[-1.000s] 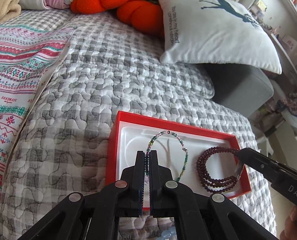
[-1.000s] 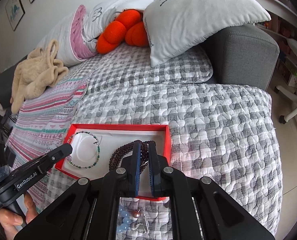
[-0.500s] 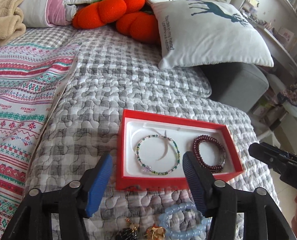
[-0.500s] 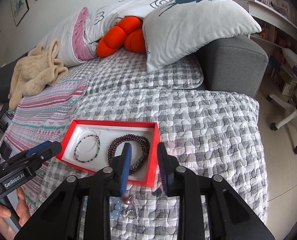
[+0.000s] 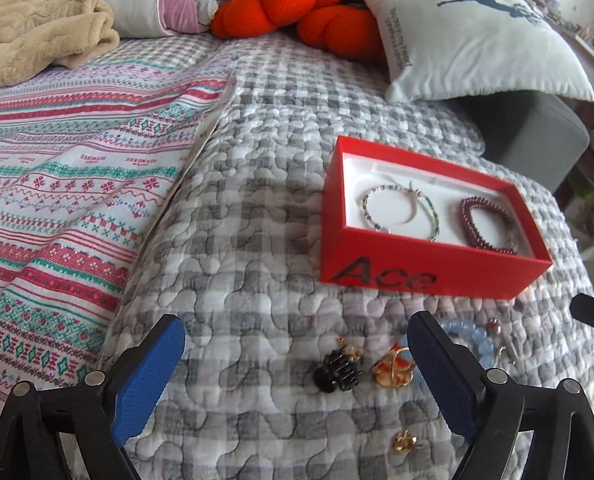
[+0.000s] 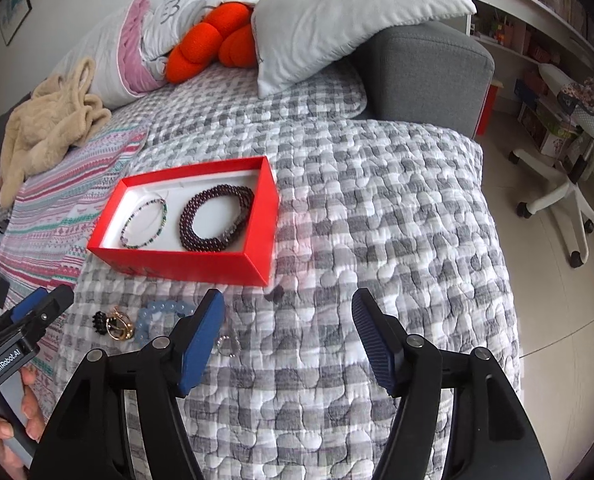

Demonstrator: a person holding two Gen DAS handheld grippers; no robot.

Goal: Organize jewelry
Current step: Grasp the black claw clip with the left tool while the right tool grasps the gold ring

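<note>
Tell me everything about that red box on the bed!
The red box is a shallow open rectangle, probably cardboard, with "Ace" in black on its near side. It sits flat on the grey checked quilt. Its white lining holds two bracelets side by side: a thin multicoloured bead bracelet and a coiled dark red bead bracelet. No gripper touches it.

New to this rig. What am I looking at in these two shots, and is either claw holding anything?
No robot here: a person holds a two-finger claw in each hand, with a fisheye camera on each looking along its blue-padded fingers. One shot is from the left claw, one from the right claw. Both have just been opening and hold nothing. On the grey checked quilt sits a red cardboard box holding a thin multicoloured bead bracelet and a coiled dark red bead bracelet. Loose in front: a pale blue bead bracelet, a black hair claw clip and gold trinkets.
</note>
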